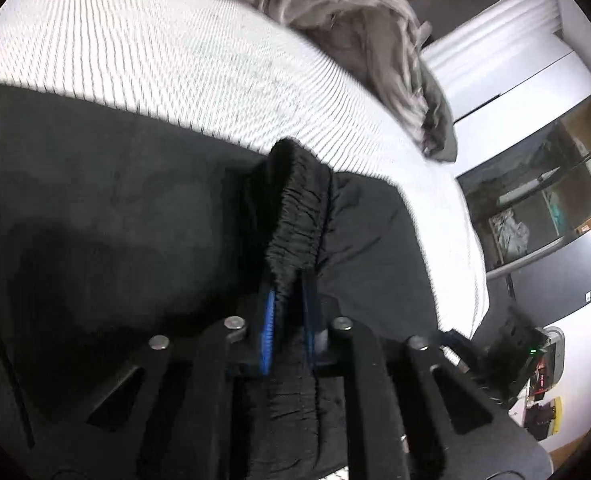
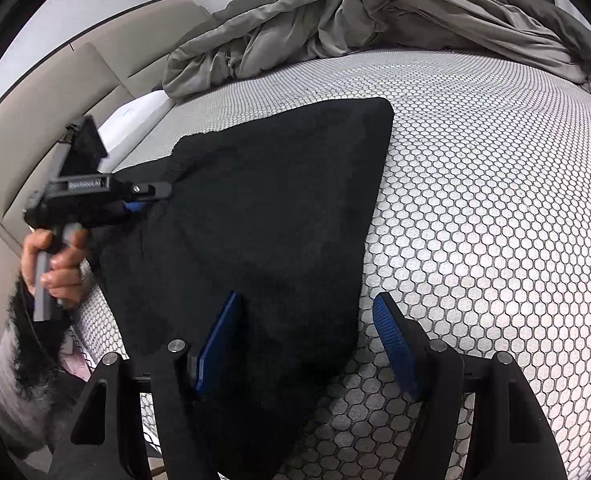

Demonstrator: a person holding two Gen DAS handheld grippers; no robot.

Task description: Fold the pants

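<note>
Black pants [image 2: 263, 208] lie folded on the white mesh mattress [image 2: 495, 200]. In the left wrist view my left gripper [image 1: 289, 292] is shut on the gathered elastic waistband [image 1: 295, 216], which stands up in a ridge between the blue pads. The right wrist view shows that same left gripper [image 2: 157, 196] at the pants' left edge, held by a hand [image 2: 55, 264]. My right gripper [image 2: 307, 320] is open near the pants' near corner. Its left blue pad [image 2: 219, 344] is over the black cloth and its right pad [image 2: 395, 344] is over bare mattress.
A rumpled grey duvet [image 2: 375, 16] is piled across the far side of the bed. A beige padded headboard [image 2: 35, 128] runs along the left. Beyond the bed's edge in the left wrist view are a dark cabinet [image 1: 543, 208] and cluttered floor [image 1: 543, 408].
</note>
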